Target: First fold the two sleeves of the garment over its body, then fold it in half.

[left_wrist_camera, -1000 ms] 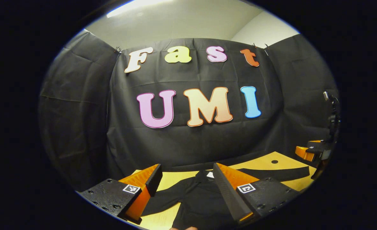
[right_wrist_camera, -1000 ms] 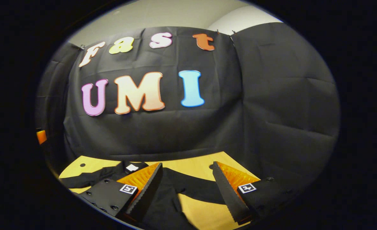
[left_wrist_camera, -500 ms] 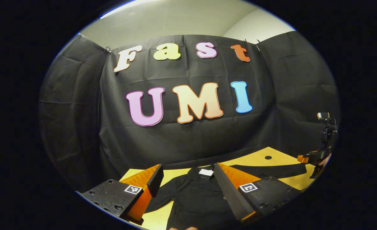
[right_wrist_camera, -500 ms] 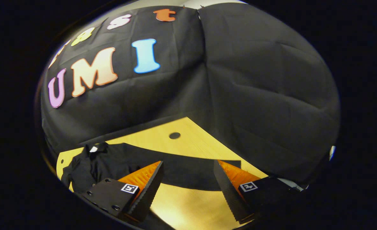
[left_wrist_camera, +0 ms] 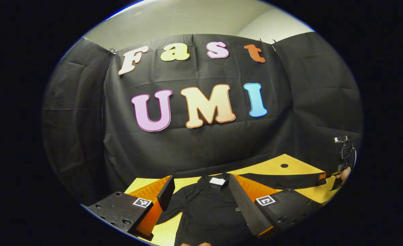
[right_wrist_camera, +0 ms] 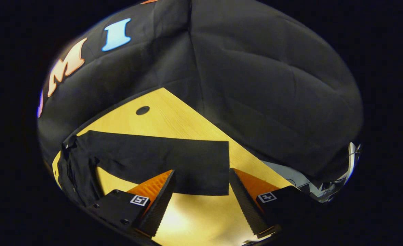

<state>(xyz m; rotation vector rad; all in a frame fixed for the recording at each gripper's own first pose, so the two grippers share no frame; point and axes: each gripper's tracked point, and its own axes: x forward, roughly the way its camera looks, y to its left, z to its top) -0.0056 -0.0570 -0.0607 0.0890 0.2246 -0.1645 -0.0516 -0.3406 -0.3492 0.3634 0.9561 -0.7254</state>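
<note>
A black cloth wall closes the booth on the far and side faces, and in front of it a yellow wooden counter [right_wrist_camera: 184, 121] carries the work, with a small round hole [right_wrist_camera: 142, 110] near its far edge. Spread flat on the counter lies the black garment [left_wrist_camera: 210, 208], collar toward the far edge and its body running back toward the near edge; a white neck label [left_wrist_camera: 217, 181] marks the collar. Its right sleeve [right_wrist_camera: 160, 159] stretches straight out sideways from the body toward the counter's right edge, lying flat on bare wood with its cuff end squarely cut and nothing folded over. In the left gripper view the other sleeve [left_wrist_camera: 174, 205] also angles out from the shoulder toward the left edge, though most of it is hidden behind the tongs. Judging by this, neither sleeve has been brought over the body yet, so the task looks to be at its very start: both sleeve folds and the final halving are all left to do. The right tongs [right_wrist_camera: 201, 201] hang just above the cuff end of the right sleeve with the jaws spread wide and nothing between them, apparently lining up for a first pinch. The left tongs [left_wrist_camera: 201, 201] are likewise spread wide and empty, poised over the garment's body near the collar. Farther off at the counter's right edge, in the left gripper view, the right tongs appear small beside the sleeve end.
</note>
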